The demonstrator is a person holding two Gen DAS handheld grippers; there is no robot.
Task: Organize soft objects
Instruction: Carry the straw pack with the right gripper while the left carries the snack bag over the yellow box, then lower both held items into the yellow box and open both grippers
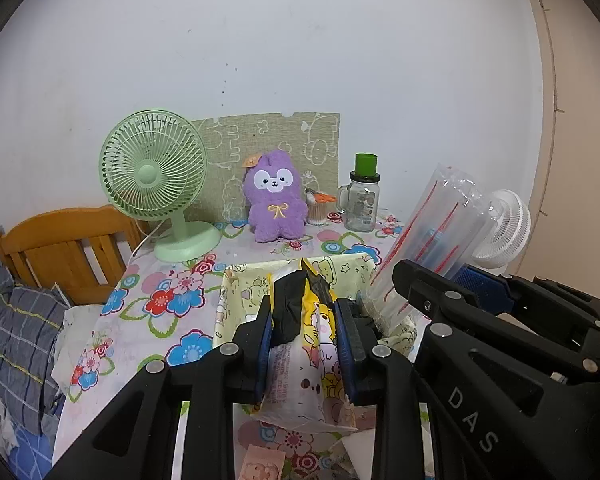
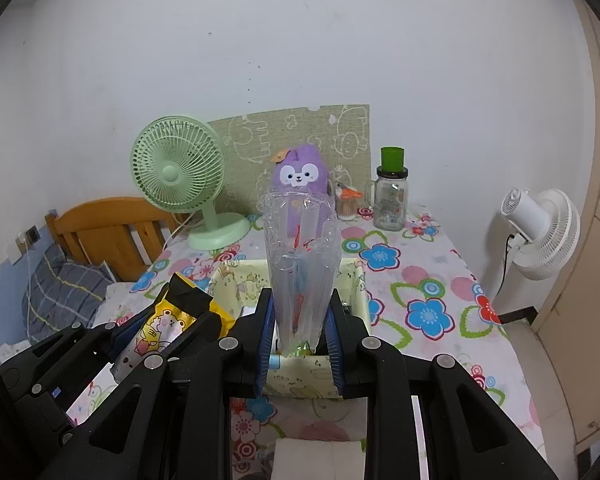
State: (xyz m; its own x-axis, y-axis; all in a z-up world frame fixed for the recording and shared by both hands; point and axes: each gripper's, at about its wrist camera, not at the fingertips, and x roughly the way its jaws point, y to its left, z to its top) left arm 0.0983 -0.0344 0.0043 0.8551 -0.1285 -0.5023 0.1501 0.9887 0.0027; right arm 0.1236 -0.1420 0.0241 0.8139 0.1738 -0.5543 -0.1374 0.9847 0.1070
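Readable lettering: "DAS" in pale capitals on the black body of the right gripper [image 1: 466, 280], seen in the left wrist view, running along its arm near the lower right.

Fine print in a block on the white back of the yellow snack packet [image 1: 304, 344] held in the left gripper [image 1: 306, 344]; too small to read.

Glass mug jar [image 1: 362, 204] carries a printed label; not legible in either view.

Nothing else readable.
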